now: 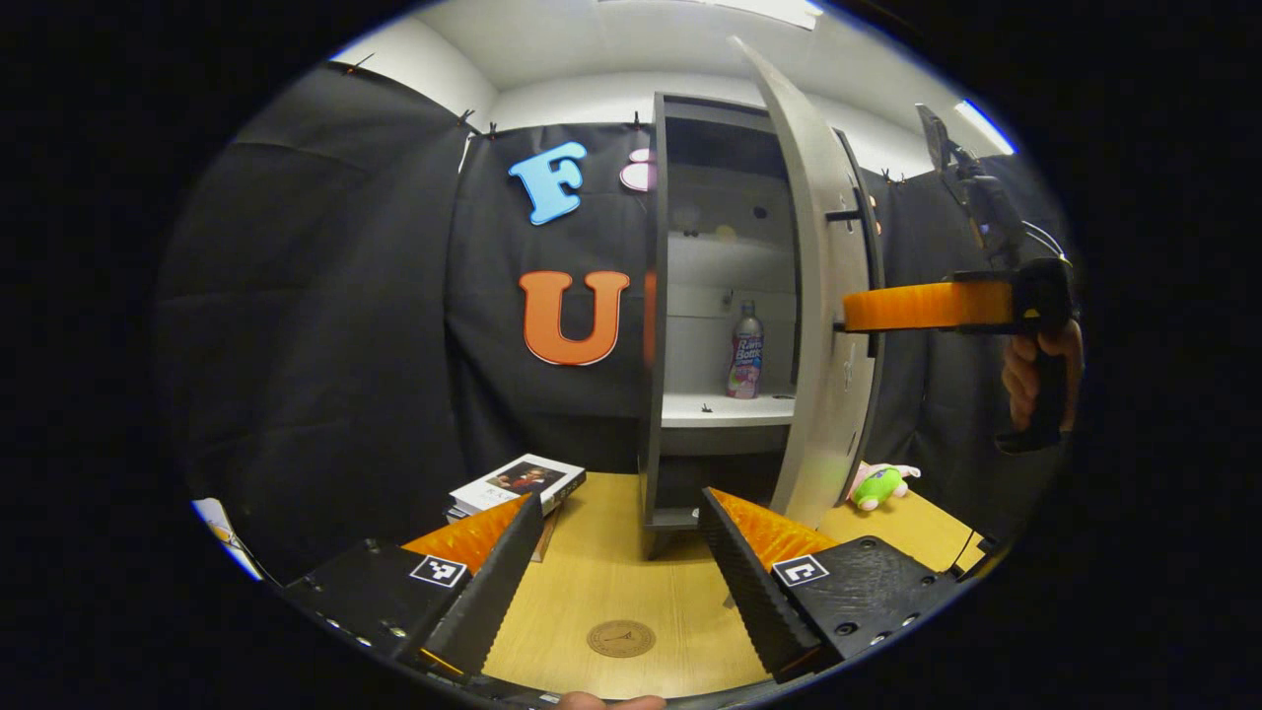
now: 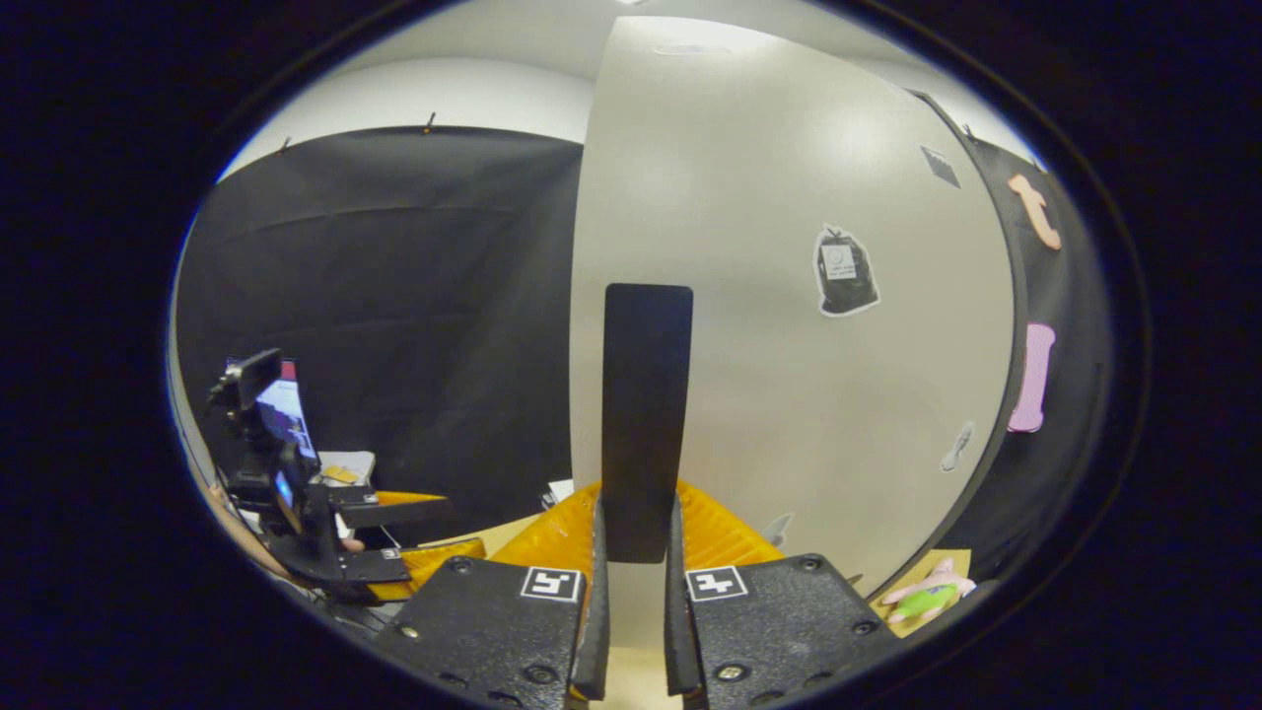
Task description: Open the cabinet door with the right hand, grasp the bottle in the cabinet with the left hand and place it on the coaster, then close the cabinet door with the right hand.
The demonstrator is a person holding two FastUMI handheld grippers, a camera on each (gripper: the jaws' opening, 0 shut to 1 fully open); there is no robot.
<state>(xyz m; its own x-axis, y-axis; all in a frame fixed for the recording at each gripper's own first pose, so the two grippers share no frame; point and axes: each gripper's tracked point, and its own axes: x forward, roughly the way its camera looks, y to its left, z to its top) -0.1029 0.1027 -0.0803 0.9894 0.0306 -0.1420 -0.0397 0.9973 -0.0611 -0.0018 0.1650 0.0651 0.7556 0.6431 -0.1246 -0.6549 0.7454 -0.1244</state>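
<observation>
While right gripper (image 2: 636, 552) clamps the door handle (image 2: 646, 414) holding it open, left gripper (image 1: 621, 562) waits jaws apart, facing the bottle (image 1: 746, 352).

left gripper view sits low over the table (image 1: 631, 582), back from the cabinet (image 1: 690, 296), looking straight into its open front. right gripper view is pressed right up against the cabinet door (image 2: 789, 325), facing its outer face and handle (image 2: 646, 414). both catch that door (image 1: 823, 296), and the plush toy (image 1: 877, 485) (image 2: 927, 597) at the cabinet's foot.
</observation>
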